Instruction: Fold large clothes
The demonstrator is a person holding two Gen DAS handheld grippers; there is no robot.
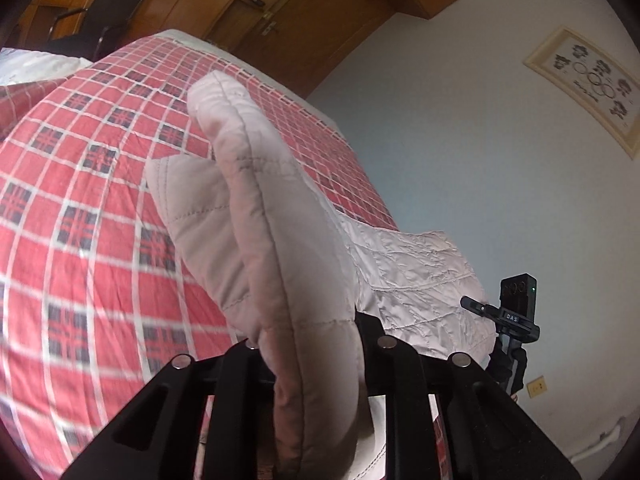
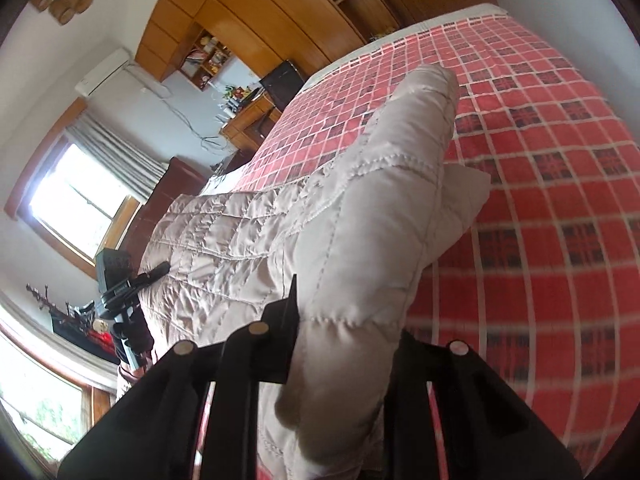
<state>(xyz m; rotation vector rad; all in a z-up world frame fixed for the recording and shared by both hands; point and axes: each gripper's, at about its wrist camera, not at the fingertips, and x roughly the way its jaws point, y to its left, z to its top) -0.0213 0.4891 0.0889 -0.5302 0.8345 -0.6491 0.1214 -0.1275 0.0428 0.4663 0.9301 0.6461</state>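
Observation:
A pale pink-beige quilted coat hangs lifted above a bed with a red plaid sheet. My left gripper is shut on a thick folded edge of the coat, which bulges up between its black fingers. In the right wrist view the same coat stretches left toward the other gripper, and its far end droops onto the sheet. My right gripper is shut on the coat's padded edge. The right gripper shows small at the coat's far corner in the left wrist view.
Wooden wardrobes and a door stand beyond the bed. A desk with a dark chair is at the far side. A window with curtains, a wall air conditioner and a framed picture line the walls.

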